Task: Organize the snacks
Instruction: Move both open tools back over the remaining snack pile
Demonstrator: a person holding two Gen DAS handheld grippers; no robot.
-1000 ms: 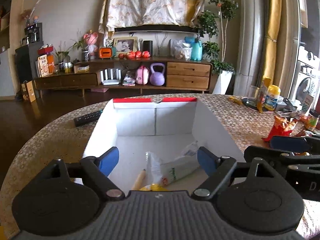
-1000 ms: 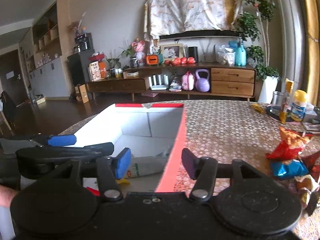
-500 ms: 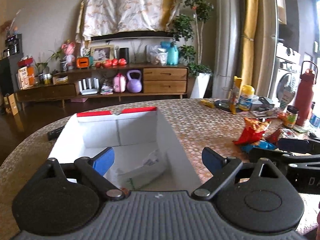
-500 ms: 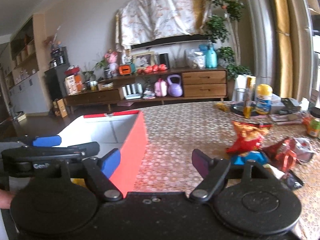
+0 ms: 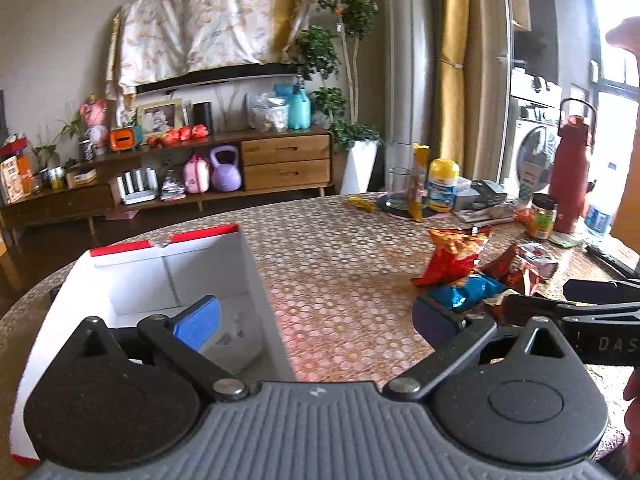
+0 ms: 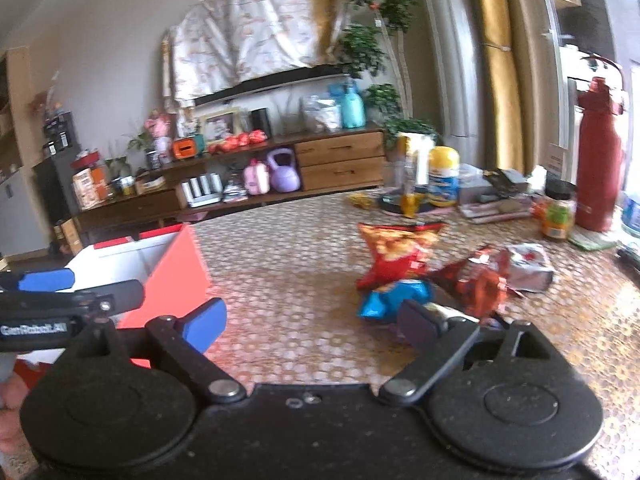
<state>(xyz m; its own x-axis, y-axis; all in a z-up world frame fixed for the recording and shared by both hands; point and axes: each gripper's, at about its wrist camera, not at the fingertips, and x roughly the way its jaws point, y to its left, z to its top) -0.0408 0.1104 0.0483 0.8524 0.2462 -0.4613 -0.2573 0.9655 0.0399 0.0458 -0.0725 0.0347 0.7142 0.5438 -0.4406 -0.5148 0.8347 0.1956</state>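
A white box with red outer sides (image 5: 256, 280) stands at the left of the table; a pale snack packet (image 5: 236, 332) lies in it. It also shows in the right wrist view (image 6: 172, 276). A heap of snack bags lies to the right: a red-orange chip bag (image 5: 452, 256) (image 6: 400, 252), a blue bag (image 5: 468, 290) (image 6: 394, 298), a dark red bag (image 6: 480, 280) and a silver bag (image 6: 528, 266). My left gripper (image 5: 316, 318) is open and empty over the box's right wall. My right gripper (image 6: 312, 320) is open and empty, between box and heap.
At the table's far right stand a yellow-capped bottle (image 5: 442, 186), a small jar (image 5: 542, 216), a red flask (image 5: 570, 172) and flat papers. A sideboard with a purple kettlebell (image 5: 226, 168) lines the far wall.
Both grippers have swung right, away from the box interior toward the snack heap. Both stay open and empty.
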